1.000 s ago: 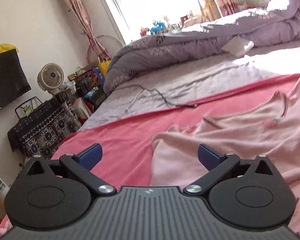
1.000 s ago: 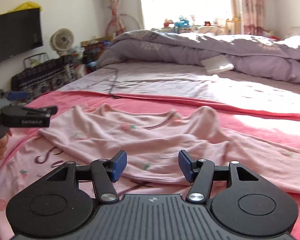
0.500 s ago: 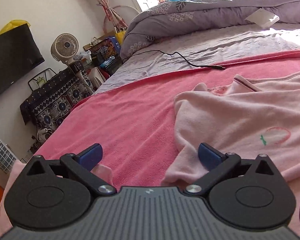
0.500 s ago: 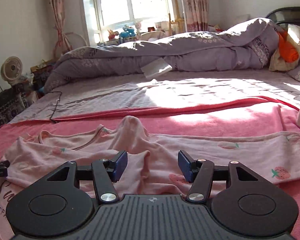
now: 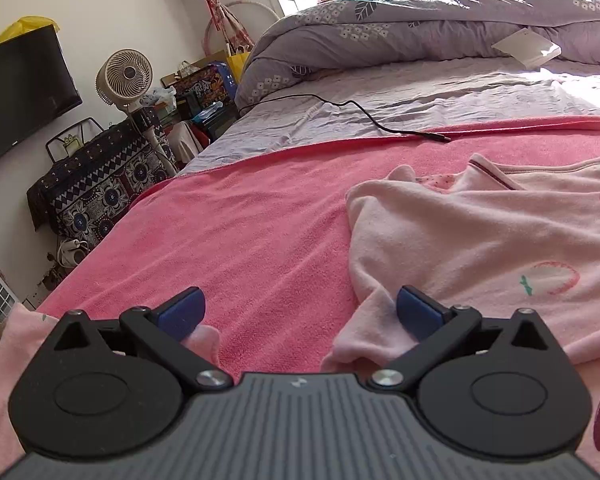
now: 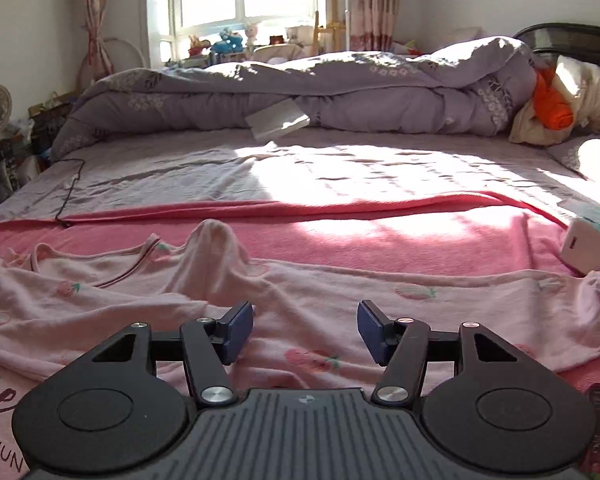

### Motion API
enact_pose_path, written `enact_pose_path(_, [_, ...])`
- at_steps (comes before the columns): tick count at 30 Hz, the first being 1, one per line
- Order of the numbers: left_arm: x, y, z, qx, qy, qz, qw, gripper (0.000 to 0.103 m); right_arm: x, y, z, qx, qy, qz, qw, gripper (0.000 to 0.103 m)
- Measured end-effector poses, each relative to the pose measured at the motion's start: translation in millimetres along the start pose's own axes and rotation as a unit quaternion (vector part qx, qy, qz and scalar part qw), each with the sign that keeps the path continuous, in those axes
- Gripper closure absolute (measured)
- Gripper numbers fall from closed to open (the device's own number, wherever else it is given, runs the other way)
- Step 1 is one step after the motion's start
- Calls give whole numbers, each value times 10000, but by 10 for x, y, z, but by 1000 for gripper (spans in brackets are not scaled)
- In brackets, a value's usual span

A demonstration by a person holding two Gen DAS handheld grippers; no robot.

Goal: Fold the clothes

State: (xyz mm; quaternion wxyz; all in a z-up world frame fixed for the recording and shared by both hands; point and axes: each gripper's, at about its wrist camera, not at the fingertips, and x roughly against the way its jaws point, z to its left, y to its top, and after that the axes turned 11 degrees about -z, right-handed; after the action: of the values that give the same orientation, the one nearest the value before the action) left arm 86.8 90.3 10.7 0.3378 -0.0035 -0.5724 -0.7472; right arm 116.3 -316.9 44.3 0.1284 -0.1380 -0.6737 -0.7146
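The pink top (image 6: 320, 292) lies spread and rumpled on the pink blanket (image 5: 228, 240) across the near part of the bed, its strawberry print facing up and one long sleeve running off to my right. My left gripper (image 5: 298, 312) is released, jaws wide apart, low over bare blanket just beside the top's left edge (a fold of it bunches by my right finger). My right gripper (image 6: 306, 330) is also released, hovering over the middle of the fabric. Past the neckline, open blanket stretches to its far red hem, where a black cable (image 5: 364, 110) trails over the grey sheet (image 6: 300, 168).
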Motion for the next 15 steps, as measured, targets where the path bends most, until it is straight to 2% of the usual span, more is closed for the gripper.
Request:
enact_pose_path(4, [5, 1, -7, -22, 15, -7, 10000, 0, 78, 188, -867, -511, -1267, -174, 9905, 43])
enact_pose_path(7, [5, 5, -18, -53, 31, -12, 10000, 0, 74, 241, -1498, -877, -2073, -119, 9743, 36])
enact_pose_path(8, [5, 5, -23, -64, 37, -13, 10000, 0, 20, 216, -1615, -969, -2160, -36, 9716, 34])
enact_pose_path(15, [-9, 5, -39, -92, 39, 2, 10000, 0, -455, -30, -2267, -1558, -2447, 666, 9547, 34])
